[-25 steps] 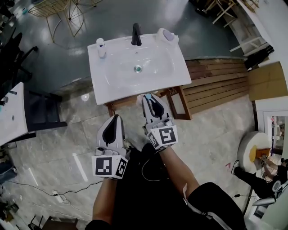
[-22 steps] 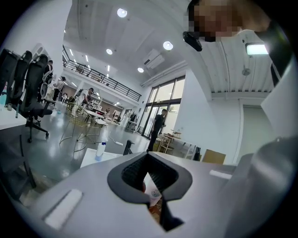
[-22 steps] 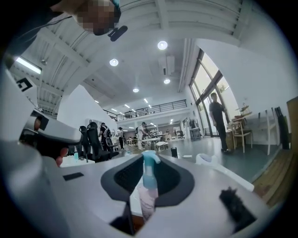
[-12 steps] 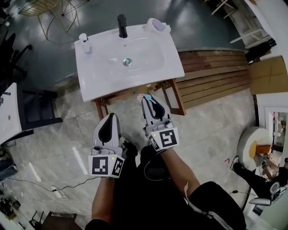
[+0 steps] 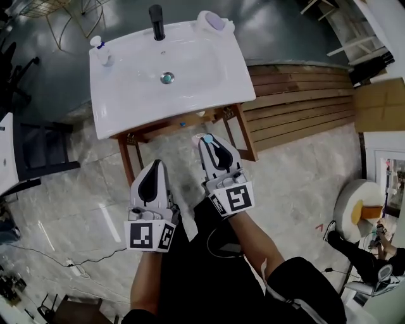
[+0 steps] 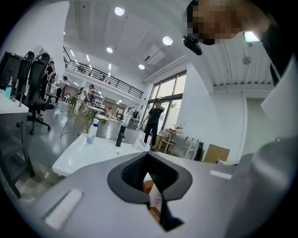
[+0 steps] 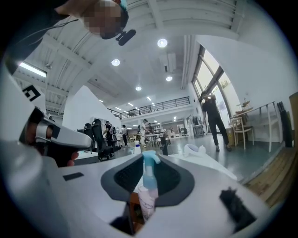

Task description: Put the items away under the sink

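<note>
Grey tiled floor (image 5: pixel 76 209) lies below us in the head view. A white sink (image 5: pixel 126 101) on a wooden stand sits at the far side, with a black tap (image 5: pixel 156 14) at its far edge and a small bottle (image 5: pixel 99 49) at its far left corner. The left gripper (image 5: pixel 154 172) hangs near the stand's front. The right gripper (image 5: pixel 212 149), just to its right, carries a spray bottle (image 5: pixel 206 137).

Left gripper view: we note the jaws pressed together with nothing between them, the sink beyond.

Right gripper view: the jaws clamp the spray bottle's pale body, its blue nozzle upright.
</note>
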`<state>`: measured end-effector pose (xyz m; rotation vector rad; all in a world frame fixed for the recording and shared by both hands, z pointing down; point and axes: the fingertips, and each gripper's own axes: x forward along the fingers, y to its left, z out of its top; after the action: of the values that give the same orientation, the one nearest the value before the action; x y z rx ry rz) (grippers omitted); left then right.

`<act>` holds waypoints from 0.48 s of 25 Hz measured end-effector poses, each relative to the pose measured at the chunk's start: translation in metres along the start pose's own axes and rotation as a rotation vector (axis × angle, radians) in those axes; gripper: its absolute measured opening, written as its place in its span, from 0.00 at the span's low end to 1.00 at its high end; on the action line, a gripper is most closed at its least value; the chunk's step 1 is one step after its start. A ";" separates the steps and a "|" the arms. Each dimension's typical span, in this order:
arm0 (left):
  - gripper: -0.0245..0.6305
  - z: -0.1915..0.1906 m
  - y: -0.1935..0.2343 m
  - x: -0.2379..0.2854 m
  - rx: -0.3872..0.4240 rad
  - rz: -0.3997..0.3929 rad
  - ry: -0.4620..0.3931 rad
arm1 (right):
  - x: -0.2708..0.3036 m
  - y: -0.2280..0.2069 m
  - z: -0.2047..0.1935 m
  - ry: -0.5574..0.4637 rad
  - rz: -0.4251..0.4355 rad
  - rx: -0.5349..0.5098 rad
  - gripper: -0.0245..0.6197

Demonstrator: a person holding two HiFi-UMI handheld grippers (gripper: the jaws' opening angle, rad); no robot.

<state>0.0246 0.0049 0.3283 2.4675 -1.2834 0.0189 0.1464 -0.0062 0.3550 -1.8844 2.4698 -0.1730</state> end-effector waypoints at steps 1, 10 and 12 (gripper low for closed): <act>0.05 -0.009 0.000 0.003 -0.002 -0.007 0.006 | -0.001 -0.002 -0.008 0.001 -0.001 -0.001 0.16; 0.05 -0.083 0.022 0.038 0.022 -0.043 0.012 | 0.001 -0.023 -0.084 -0.010 -0.031 0.011 0.16; 0.05 -0.098 0.029 0.044 0.020 -0.047 0.008 | 0.006 -0.025 -0.103 -0.010 -0.032 0.014 0.16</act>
<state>0.0424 -0.0135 0.4367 2.5112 -1.2271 0.0292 0.1597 -0.0112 0.4601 -1.9153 2.4265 -0.1813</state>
